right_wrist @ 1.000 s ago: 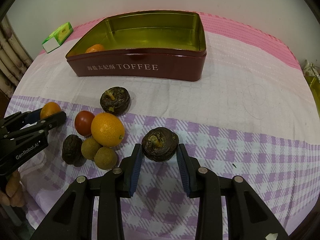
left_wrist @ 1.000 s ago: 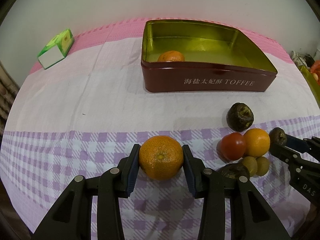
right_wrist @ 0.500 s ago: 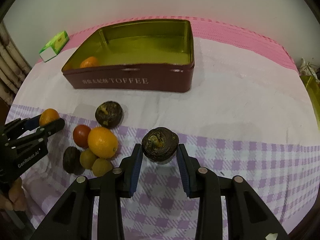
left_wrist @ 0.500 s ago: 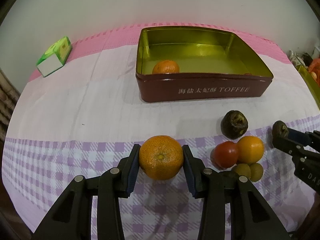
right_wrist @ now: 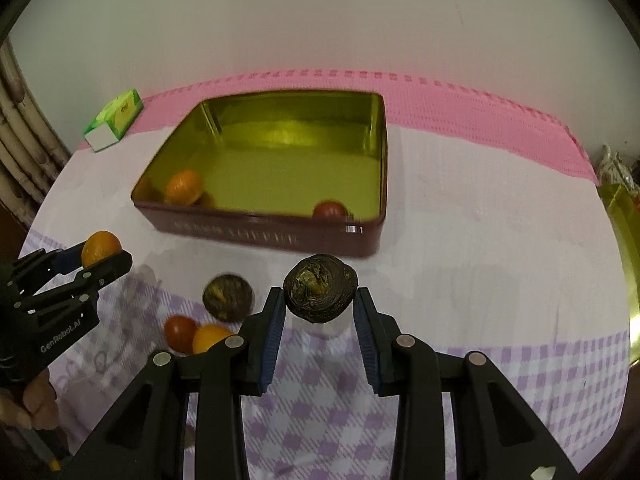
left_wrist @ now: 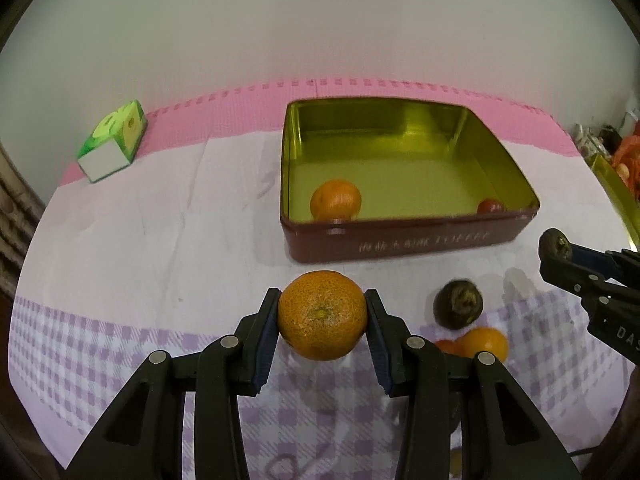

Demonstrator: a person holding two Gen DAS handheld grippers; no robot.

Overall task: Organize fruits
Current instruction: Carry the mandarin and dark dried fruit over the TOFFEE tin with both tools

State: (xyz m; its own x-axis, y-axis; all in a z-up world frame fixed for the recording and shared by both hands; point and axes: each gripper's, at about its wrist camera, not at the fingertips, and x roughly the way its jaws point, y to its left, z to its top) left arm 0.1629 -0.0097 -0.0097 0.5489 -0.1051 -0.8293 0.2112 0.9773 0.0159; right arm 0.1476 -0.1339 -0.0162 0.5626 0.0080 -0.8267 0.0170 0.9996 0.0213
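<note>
left hand-held gripper (left_wrist: 322,316): clamped on a tangerine (left_wrist: 322,315). right hand-held gripper (right_wrist: 320,302): gripping a dark wrinkled fruit (right_wrist: 320,294). toffee tin (left_wrist: 404,236): holds an orange fruit (left_wrist: 335,200) and a red one (left_wrist: 490,206).

From my left camera the tin (left_wrist: 404,236) lettering smears; I can't read it. Tin front wall hides the lower part of the red fruit (left_wrist: 491,206) inside. Loose pile: the tomato (left_wrist: 446,346) and orange (left_wrist: 486,343) sit half behind my left gripper (left_wrist: 322,322) finger; whatever lies below them is covered. Right gripper (left_wrist: 560,254) runs off the frame's right edge. Clutter (left_wrist: 608,148) at far right is too small to tell. From my right camera a hand (right_wrist: 30,402) is cut by the left edge. Gold object (right_wrist: 624,248) at the right edge is cropped.
</note>
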